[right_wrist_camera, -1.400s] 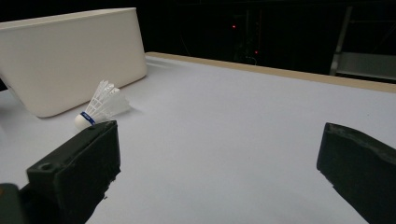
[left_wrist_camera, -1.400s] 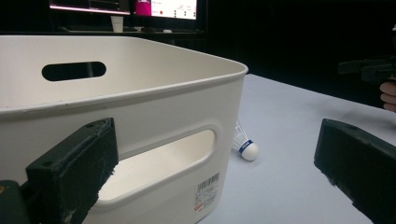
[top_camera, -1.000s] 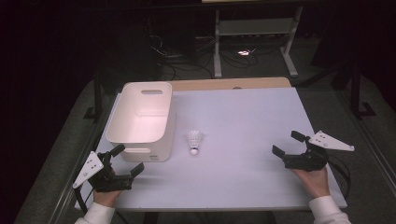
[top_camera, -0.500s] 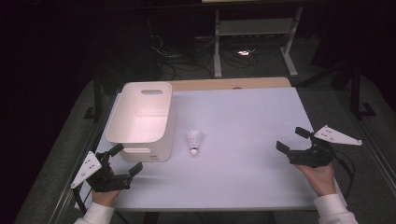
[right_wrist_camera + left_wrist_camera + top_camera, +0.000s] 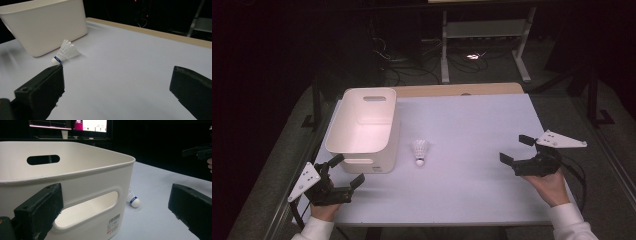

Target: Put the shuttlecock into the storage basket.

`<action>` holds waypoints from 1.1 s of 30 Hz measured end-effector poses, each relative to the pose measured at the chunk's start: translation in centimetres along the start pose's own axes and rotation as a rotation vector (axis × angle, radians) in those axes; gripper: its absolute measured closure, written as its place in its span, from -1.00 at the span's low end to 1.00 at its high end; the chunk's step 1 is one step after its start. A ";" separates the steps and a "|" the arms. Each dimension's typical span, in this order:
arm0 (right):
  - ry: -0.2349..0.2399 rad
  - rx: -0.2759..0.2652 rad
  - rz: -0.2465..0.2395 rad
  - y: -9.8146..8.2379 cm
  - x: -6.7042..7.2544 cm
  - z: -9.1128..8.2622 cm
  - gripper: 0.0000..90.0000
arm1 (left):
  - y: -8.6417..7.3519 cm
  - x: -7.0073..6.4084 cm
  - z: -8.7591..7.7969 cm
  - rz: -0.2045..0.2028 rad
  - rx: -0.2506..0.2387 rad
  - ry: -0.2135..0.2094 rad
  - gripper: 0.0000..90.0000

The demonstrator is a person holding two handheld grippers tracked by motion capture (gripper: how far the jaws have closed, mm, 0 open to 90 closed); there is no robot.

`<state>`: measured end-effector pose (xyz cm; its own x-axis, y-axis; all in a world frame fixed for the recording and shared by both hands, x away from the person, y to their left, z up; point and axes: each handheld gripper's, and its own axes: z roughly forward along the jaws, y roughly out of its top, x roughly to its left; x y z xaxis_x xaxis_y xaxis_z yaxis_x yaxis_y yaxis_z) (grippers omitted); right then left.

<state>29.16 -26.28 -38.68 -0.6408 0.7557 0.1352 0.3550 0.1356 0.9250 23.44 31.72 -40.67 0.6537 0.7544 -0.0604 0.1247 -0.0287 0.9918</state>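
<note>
Both grippers are wide open, holding nothing: left gripper (image 5: pixel 338 175) at 7 o'clock, right gripper (image 5: pixel 518 150) at 4. The shuttlecock (image 5: pixel 420 151) sits mid-table just beside the bin (image 5: pixel 362 145). Probably super light with crushable feathers, so I'd pinch the cork end gently.

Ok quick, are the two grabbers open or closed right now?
Left gripper: open, holding nothing.
Right gripper: open, holding nothing.

White shuttlecock (image 5: pixel 420 151) on its side, just beside white bin (image 5: pixel 363 131).
</note>
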 end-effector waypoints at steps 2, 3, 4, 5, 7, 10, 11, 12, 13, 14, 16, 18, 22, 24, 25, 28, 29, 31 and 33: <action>0.011 0.009 -0.009 0.2 0.1 0.2 -1.00 | 0.0 0.0 0.0 -0.002 -0.007 -0.001 -1.00; 0.015 0.013 -0.010 0.3 0.2 0.4 -1.00 | 0.0 0.0 0.0 -0.001 -0.008 -0.002 -1.00; 0.018 0.016 -0.017 0.4 0.2 0.5 -1.00 | 0.0 0.0 0.0 -0.003 -0.007 -0.003 -1.00; 0.021 0.019 -0.014 0.5 0.3 0.6 -1.00 | 0.0 0.0 0.1 0.000 -0.007 -0.003 -1.00; 0.028 0.021 -0.013 0.6 0.4 0.8 -1.00 | 0.0 -0.1 0.0 0.000 -0.007 -0.002 -1.00; 0.033 0.025 -0.014 0.7 0.5 1.0 -1.00 | 0.0 -0.1 0.0 0.001 -0.007 -0.003 -1.00; 0.034 0.028 -0.016 0.7 0.5 1.1 -1.00 | 0.0 -0.1 0.0 0.000 -0.008 -0.003 -1.00; 0.034 0.030 -0.018 0.7 0.5 1.1 -1.00 | 0.0 -0.1 0.0 0.000 -0.007 -0.002 -1.00; 0.035 0.030 -0.019 0.7 0.5 1.2 -1.00 | 0.0 -0.1 0.1 0.001 -0.007 -0.003 -1.00; 0.036 0.034 -0.019 0.7 0.6 1.2 -1.00 | 0.0 0.0 0.1 0.004 -0.004 -0.002 -1.00; 0.040 0.038 -0.026 0.7 0.6 1.3 -1.00 | 0.0 0.0 0.1 0.006 -0.001 -0.002 -1.00; 0.040 0.039 -0.027 0.8 0.7 1.4 -1.00 | 0.0 -0.1 0.1 0.006 0.000 -0.003 -1.00; 0.050 0.047 -0.026 0.9 0.8 1.7 -1.00 | 0.0 -0.1 0.1 0.007 0.000 -0.002 -1.00; 0.054 0.055 -0.029 1.1 0.9 1.9 -1.00 | 0.0 -0.1 0.1 0.009 0.004 0.001 -1.00; 0.058 0.059 -0.027 1.1 0.9 2.0 -1.00 | 0.0 -0.1 0.1 0.009 0.005 0.001 -1.00; 0.067 0.072 -0.037 1.3 1.1 2.4 -1.00 | 0.0 -0.1 0.1 0.006 0.001 0.000 -1.00; 0.070 0.079 -0.036 1.4 1.2 2.5 -1.00 | 0.0 -0.1 0.1 0.010 0.004 0.001 -1.00; 0.080 0.089 -0.036 1.5 1.3 2.9 -1.00 | 0.0 -0.1 0.1 0.011 0.004 0.001 -1.00; 0.105 0.100 -0.025 1.6 1.3 3.2 -0.99 | 0.0 0.0 0.1 0.007 -0.003 0.001 -1.00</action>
<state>31.04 -23.02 -38.12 -0.7161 0.6810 0.1534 0.4007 0.2211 0.8891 23.46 31.65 -40.69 0.6541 0.7545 -0.0533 0.1181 -0.0322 0.9925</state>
